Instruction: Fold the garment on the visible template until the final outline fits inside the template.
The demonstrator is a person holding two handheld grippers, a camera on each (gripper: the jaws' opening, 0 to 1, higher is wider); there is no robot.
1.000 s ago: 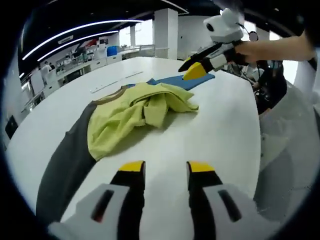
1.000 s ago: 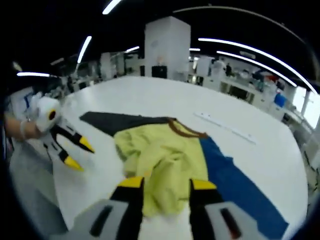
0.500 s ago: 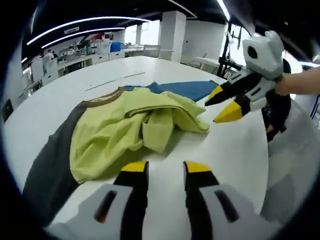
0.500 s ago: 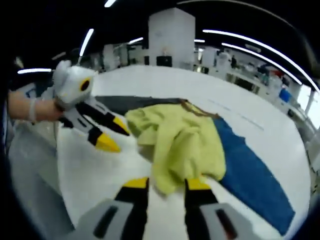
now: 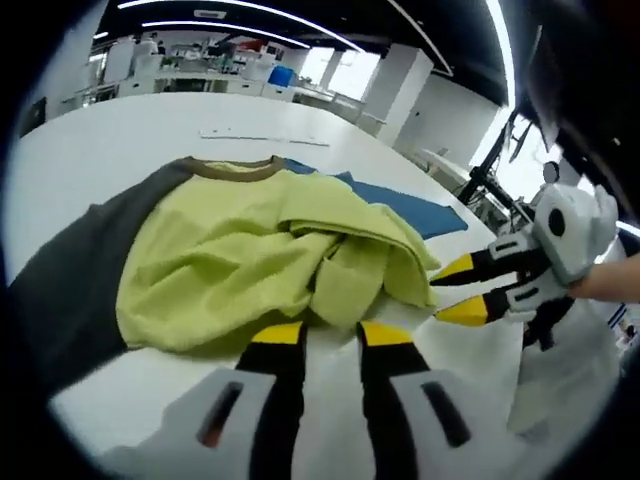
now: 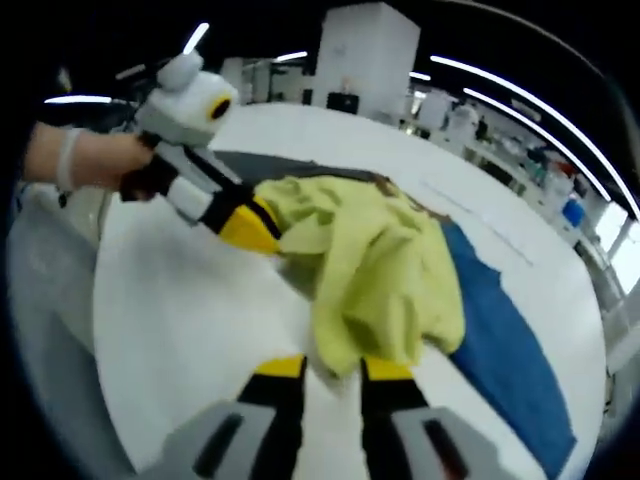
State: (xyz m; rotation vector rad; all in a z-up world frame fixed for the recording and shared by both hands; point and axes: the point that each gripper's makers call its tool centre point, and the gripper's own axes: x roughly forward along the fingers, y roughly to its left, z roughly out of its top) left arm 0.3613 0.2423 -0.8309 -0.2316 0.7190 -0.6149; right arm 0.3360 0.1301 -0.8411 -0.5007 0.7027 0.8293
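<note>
Shirt (image 5: 240, 255), yellow-green body bunched up w/ grey sleeve one side and blue sleeve the other, lies crumpled on the white table (image 5: 110, 140) not far from its near edge. Left gripper (image 5: 320, 335) sits at the shirt's near hem, yellow tips slightly apart w/ a fold of cloth just at them, can't tell if pinched. Right gripper (image 6: 333, 368) has its tips slightly parted at the hanging yellow fold, cloth between/over them, grip unclear.

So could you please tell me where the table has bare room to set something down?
Bare table lies beyond the garment's collar, and between the left tool and right tool. It is crowded at the crumpled yellow garment where both tools meet.
</note>
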